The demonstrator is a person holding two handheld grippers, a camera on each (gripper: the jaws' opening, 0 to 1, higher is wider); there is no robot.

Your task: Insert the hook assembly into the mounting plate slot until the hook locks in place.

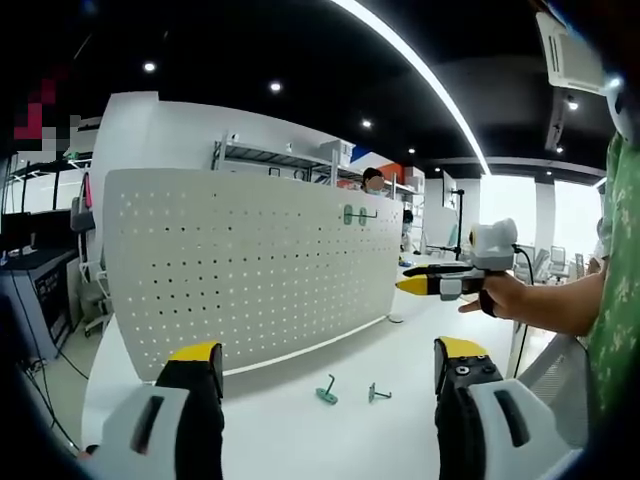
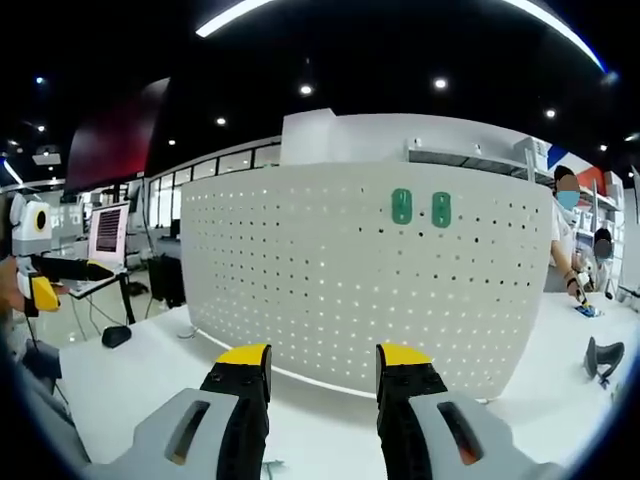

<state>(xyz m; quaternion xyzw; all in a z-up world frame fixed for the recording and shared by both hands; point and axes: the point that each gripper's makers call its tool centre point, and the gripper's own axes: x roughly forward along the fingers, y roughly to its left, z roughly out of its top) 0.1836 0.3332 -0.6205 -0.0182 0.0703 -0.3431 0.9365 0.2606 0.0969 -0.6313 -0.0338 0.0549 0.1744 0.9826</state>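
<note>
Grey hand-held gripper (image 1: 327, 365) bodies — black jaws, yellow tips, green patterned sleeve (image 1: 615, 290)

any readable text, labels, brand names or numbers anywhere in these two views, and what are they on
None can be read.
Monitor behind the table's left end: lines of text on its screen, too small and blurred to read.
Pegboard, the two green mounting plates on it, and the two hooks lying on the table: no print visible.
Left tongs and right tongs: no lettering visible.
</note>
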